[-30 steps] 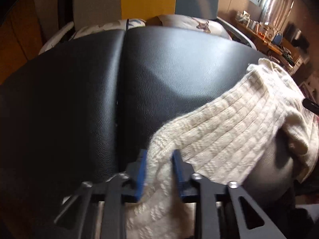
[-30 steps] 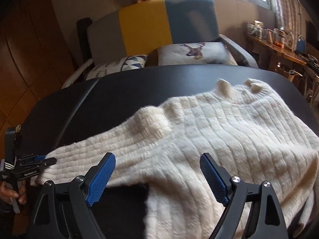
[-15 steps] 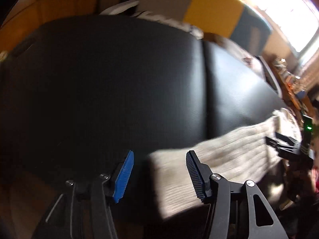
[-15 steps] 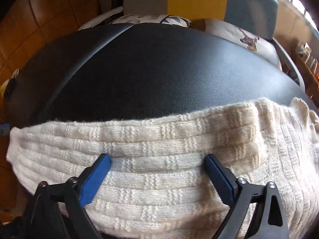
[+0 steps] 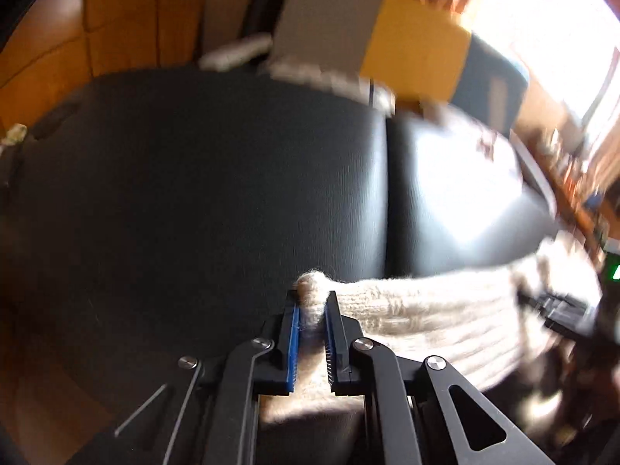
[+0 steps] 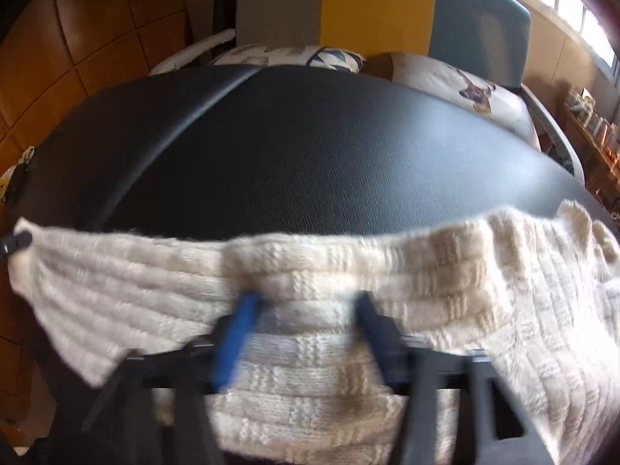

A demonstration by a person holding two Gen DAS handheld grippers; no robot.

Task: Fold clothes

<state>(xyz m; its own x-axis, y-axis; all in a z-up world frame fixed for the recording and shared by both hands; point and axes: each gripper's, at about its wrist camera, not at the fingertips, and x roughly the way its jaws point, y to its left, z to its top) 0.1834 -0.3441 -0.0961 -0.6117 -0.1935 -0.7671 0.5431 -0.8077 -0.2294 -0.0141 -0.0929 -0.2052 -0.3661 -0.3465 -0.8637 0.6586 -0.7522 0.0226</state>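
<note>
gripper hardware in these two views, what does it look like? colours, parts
Both match: black angular linkage arms with cut-out slots and silver pivot screws. The left gripper has flat ridged blue pads on its fingers. The right gripper is motion-blurred; one blue pad shows. No cables or sleeves visible.

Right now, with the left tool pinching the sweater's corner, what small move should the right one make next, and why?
Probably shut the right tool on the sweater. Its fingers straddle the knit edge with a gap between them, blurred, while the left tool already clamps its corner. Both ends need holding before lifting over the black table.
</note>
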